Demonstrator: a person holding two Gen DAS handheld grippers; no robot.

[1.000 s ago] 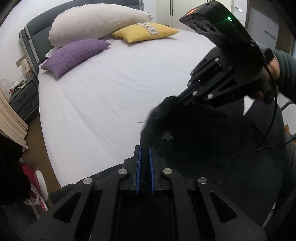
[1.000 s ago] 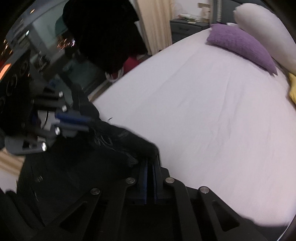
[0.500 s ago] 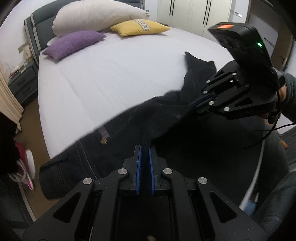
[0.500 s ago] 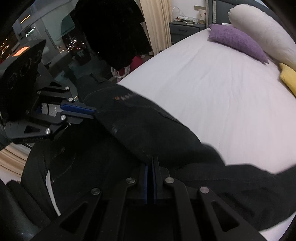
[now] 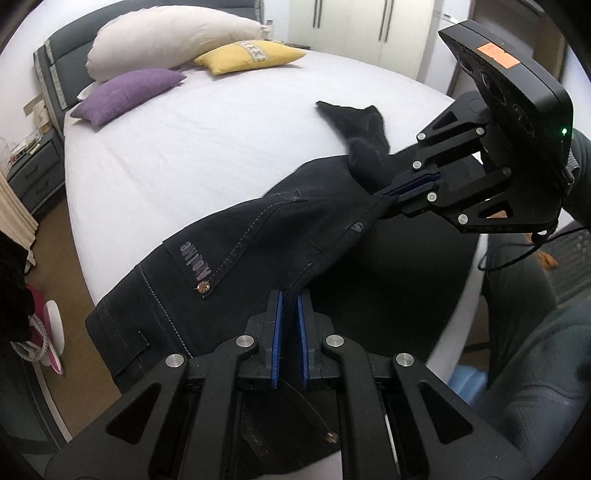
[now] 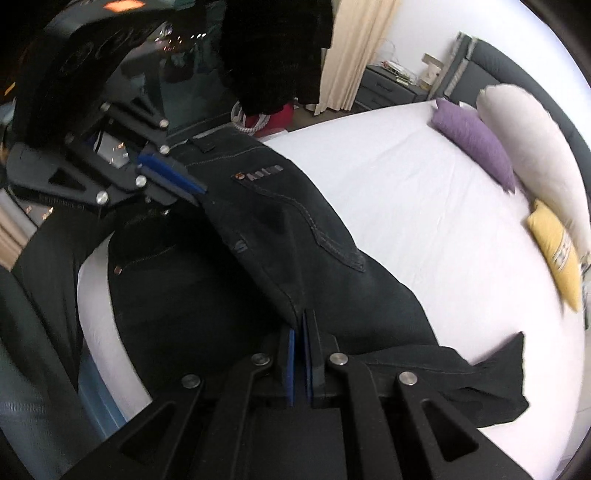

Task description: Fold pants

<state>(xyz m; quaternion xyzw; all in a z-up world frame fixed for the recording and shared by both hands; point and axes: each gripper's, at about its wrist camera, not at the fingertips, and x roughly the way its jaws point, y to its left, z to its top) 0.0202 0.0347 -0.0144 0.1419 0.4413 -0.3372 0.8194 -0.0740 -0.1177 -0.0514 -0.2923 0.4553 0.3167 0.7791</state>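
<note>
Pants [image 5: 280, 236] stretched lengthwise across white bed [image 5: 184, 155]; left tongs [image 5: 290, 310], right tongs [image 5: 391, 194] both clamping them

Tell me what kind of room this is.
A bedroom, most likely: a wide bed with white, purple and yellow pillows, a nightstand beside it, and wardrobe doors behind.

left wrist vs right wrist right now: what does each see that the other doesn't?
Only left wrist: the wardrobe doors, the right gripper from outside, clamped on the pants.

Only right wrist: the dark window, hanging dark clothes, the left gripper from outside, clamped on the pants.

Both: the bed, purple pillow, white pillow, yellow pillow, nightstand.
</note>
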